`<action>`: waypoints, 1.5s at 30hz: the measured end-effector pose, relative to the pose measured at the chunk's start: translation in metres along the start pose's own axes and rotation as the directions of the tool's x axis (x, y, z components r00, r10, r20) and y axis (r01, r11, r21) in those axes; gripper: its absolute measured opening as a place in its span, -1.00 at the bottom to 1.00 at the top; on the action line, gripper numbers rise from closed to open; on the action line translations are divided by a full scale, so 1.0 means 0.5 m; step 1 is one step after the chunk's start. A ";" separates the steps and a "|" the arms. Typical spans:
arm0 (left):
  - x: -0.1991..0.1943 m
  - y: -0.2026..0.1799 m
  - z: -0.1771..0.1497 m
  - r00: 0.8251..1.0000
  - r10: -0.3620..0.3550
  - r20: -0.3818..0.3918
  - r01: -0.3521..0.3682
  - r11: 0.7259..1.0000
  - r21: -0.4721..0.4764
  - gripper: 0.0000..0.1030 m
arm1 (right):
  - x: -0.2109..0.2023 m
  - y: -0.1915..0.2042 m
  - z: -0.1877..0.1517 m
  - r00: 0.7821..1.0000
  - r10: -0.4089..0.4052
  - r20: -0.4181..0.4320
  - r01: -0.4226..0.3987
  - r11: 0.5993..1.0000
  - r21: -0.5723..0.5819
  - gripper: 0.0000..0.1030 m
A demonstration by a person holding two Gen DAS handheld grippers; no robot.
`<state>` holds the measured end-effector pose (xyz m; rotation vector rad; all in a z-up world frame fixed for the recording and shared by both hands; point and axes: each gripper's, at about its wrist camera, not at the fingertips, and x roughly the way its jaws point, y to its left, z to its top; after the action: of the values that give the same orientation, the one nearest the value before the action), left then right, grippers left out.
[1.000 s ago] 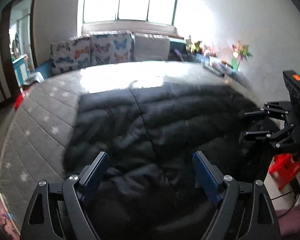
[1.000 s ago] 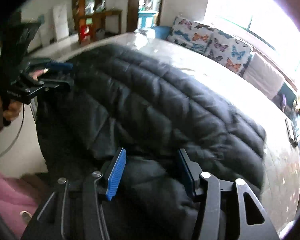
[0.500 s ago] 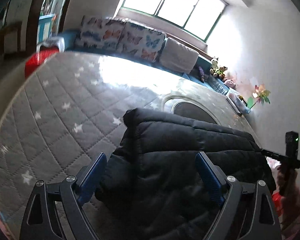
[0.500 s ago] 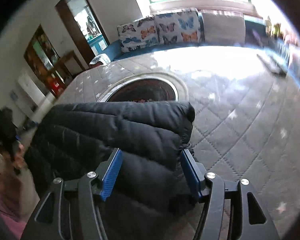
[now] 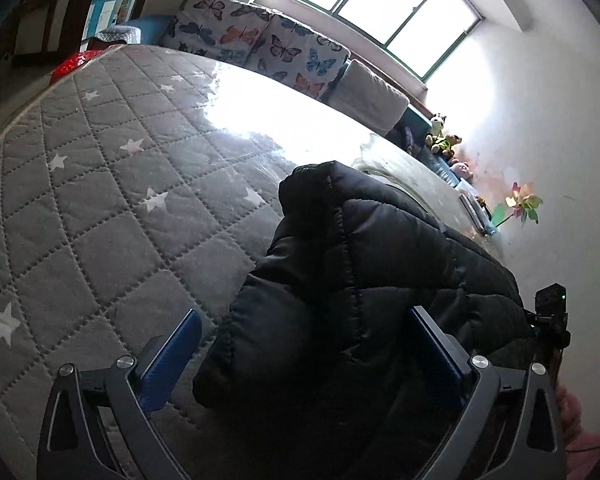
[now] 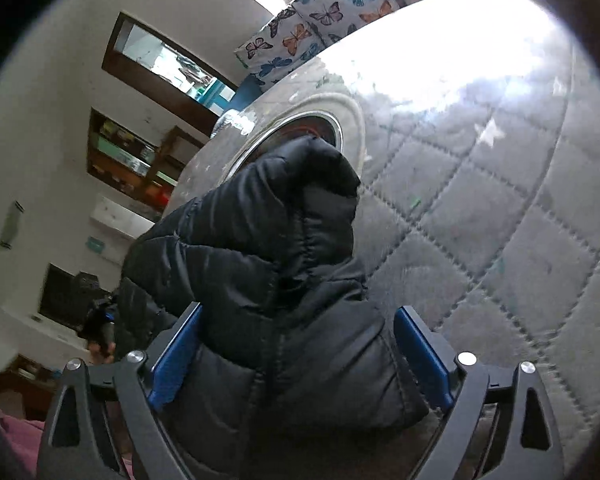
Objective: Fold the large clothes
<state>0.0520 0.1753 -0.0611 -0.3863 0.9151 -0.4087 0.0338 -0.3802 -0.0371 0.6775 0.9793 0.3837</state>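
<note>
My left claw [image 5: 300, 356] spread wide — black puffer jacket [image 5: 364, 280] bulges between fingers, on grey quilted mattress [image 5: 100, 200]. Right claw [image 6: 296, 344] likewise released, straddling jacket edge.

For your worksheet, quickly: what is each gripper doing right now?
Left gripper: open, jaws astride the black puffer jacket.
Right gripper: open, jaws astride the same jacket.

The jacket [image 5: 372, 280] lay on the bed [image 5: 100, 208] at its near edge, reaching between the jaws of both grippers. Behind the bed, cushions [image 5: 260, 44] stood under the window [image 5: 372, 4]; toys [image 5: 444, 140] sat right of them.
</note>
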 end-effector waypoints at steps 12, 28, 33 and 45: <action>0.016 0.006 -0.023 0.999 -0.040 -0.005 0.041 0.997 0.060 1.00 | -0.023 0.021 -0.020 0.995 0.027 -0.098 -0.024 0.999 0.028 0.96; 0.054 -0.069 -0.027 0.994 -0.088 -0.063 0.097 0.982 0.164 1.00 | -0.023 0.055 -0.034 0.998 0.001 -0.070 0.000 1.000 0.013 0.34; 0.075 -0.074 -0.019 0.994 -0.065 -0.087 0.076 0.988 0.133 1.00 | -0.005 0.021 -0.033 0.995 0.069 -0.072 -0.064 0.996 0.060 0.49; 0.089 -0.089 -0.010 0.996 -0.005 -0.090 0.017 0.990 0.143 1.00 | 0.008 -0.006 -0.032 0.991 0.125 -0.044 -0.122 0.991 0.059 0.68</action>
<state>0.0642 0.1143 -0.0723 -0.2428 0.9641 -0.5022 0.0223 -0.3747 -0.0479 0.7855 0.9985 0.4846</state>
